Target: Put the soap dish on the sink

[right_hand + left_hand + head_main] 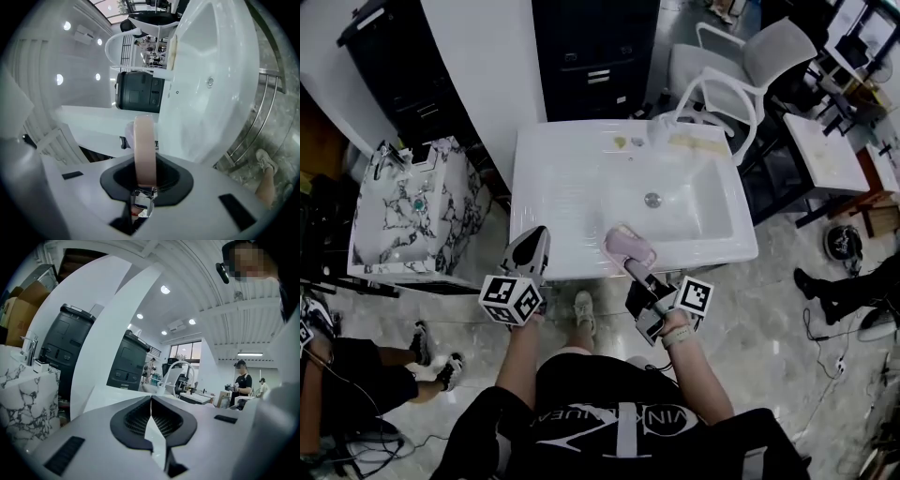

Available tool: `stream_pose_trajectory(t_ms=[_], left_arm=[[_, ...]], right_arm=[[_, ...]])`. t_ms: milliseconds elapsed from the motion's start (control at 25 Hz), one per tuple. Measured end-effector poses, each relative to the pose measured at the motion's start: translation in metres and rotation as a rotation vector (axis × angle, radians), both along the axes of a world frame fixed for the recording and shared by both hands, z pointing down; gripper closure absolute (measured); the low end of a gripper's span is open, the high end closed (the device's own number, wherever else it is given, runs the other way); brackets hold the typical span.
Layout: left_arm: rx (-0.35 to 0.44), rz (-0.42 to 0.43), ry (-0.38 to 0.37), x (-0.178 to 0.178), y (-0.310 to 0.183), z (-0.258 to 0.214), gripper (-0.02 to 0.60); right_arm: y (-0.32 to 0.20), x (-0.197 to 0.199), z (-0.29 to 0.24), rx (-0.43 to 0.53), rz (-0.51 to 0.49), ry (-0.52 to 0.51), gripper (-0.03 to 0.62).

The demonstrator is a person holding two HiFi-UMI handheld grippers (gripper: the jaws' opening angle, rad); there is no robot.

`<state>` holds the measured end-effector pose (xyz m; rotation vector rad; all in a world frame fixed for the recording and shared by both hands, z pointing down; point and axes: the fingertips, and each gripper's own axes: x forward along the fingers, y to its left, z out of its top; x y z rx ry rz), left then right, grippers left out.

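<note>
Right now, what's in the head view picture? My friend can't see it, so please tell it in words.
The right gripper holds a pink soap dish at the front edge of a white sink. The left gripper, shut and empty, is beside it at the same edge.

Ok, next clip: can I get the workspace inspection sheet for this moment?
Surface: white sink, basin bare apart from the drain.
Job's things: pink soap dish at the sink's front rim, not set down.
Clutter: small yellowish bits on the back rim, too small to tell.
Grippers: right gripper shut on the soap dish; left gripper shut, empty.
Cables: cable on the floor at right.
Surroundings: marble-pattern cabinet, white chair, bystander.
</note>
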<state>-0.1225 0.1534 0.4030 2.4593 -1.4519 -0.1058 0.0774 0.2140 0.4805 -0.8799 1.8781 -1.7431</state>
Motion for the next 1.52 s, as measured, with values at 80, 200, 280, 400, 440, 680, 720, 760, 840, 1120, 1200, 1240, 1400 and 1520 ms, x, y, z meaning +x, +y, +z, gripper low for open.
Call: stream_pose_trajectory(t_ms=[80, 200, 280, 400, 440, 680, 720, 760, 840, 1120, 1200, 1240, 1400, 1520], left_arm=[[-0.003, 0.008, 0.002, 0.002, -0.016, -0.001, 0.563], [-0.014, 0.021, 0.005, 0.005, -0.037, 0.0, 0.563], [-0.027, 0.028, 0.003, 0.006, -0.05, 0.003, 0.563], [-0.042, 0.035, 0.006, 0.007, -0.069, 0.008, 0.563], [-0.045, 0.038, 0.008, 0.008, -0.076, 0.009, 0.563], [-0.055, 0.072, 0.008, 0.019, -0.109, 0.013, 0.563], [-0.057, 0.079, 0.008, 0.022, -0.114, 0.014, 0.563], [-0.059, 0.085, 0.008, 0.025, -0.119, 0.016, 0.565], [-0.064, 0.098, 0.01, 0.03, -0.128, 0.018, 0.565], [-0.086, 0.131, 0.007, 0.036, -0.159, 0.03, 0.565], [-0.095, 0.141, 0.004, 0.038, -0.166, 0.035, 0.565], [-0.1, 0.147, 0.001, 0.039, -0.169, 0.037, 0.565], [-0.113, 0.173, -0.004, 0.046, -0.183, 0.047, 0.565], [-0.116, 0.19, -0.011, 0.051, -0.192, 0.053, 0.565]], right_arm=[[-0.014, 0.0, 0.001, -0.006, 0.002, 0.003, 0.53], [-0.035, 0.0, 0.002, -0.011, 0.009, 0.008, 0.53], [-0.048, 0.0, 0.003, -0.018, 0.017, 0.009, 0.53], [-0.065, -0.001, 0.006, -0.031, 0.025, 0.009, 0.53], [-0.071, -0.001, 0.006, -0.034, 0.025, 0.015, 0.53], [-0.104, -0.002, 0.009, -0.048, 0.039, 0.016, 0.53], [-0.108, -0.002, 0.01, -0.052, 0.043, 0.016, 0.53], [-0.113, -0.001, 0.011, -0.054, 0.045, 0.016, 0.53], [-0.122, -0.002, 0.013, -0.058, 0.048, 0.014, 0.53], [-0.157, -0.005, 0.023, -0.075, 0.054, 0.031, 0.53], [-0.167, -0.008, 0.026, -0.082, 0.051, 0.039, 0.53], [-0.171, -0.009, 0.028, -0.087, 0.048, 0.045, 0.53], [-0.193, -0.015, 0.033, -0.094, 0.032, 0.063, 0.53], [-0.21, -0.02, 0.034, -0.088, 0.009, 0.079, 0.53]])
